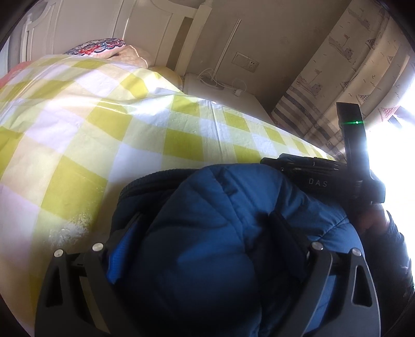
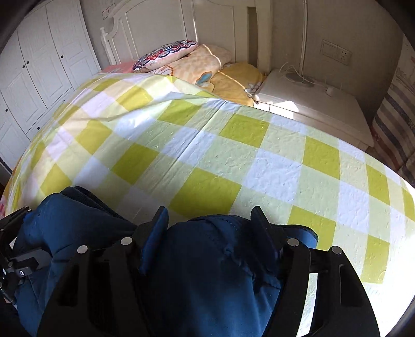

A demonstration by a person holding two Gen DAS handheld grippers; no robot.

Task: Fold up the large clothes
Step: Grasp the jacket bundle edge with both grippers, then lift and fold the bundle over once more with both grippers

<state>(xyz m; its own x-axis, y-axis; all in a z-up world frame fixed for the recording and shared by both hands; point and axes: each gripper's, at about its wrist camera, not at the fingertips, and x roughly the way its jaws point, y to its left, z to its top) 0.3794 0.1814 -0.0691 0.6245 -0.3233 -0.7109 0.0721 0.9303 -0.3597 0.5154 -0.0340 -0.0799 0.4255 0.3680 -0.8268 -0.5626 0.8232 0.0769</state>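
A blue padded jacket (image 1: 223, 207) lies bunched at the near edge of a bed with a yellow-and-white checked cover (image 1: 103, 124). My left gripper (image 1: 205, 230) has jacket fabric bulging between its fingers (image 1: 285, 233) and is shut on it. The right gripper's black body (image 1: 319, 176) shows to its right. In the right wrist view the jacket (image 2: 202, 272) fills the gap of my right gripper (image 2: 210, 223), whose fingers (image 2: 262, 223) are shut on it over the checked cover (image 2: 233, 155). The left gripper's body (image 2: 15, 248) shows at the left edge.
A patterned pillow (image 2: 166, 53) and a folded peach blanket (image 2: 202, 64) lie at the headboard (image 2: 160, 23). A white bedside cabinet (image 2: 311, 103) with cables stands at the right. White wardrobe doors (image 2: 39, 64) are at the left. A curtain (image 1: 345, 72) hangs by a bright window.
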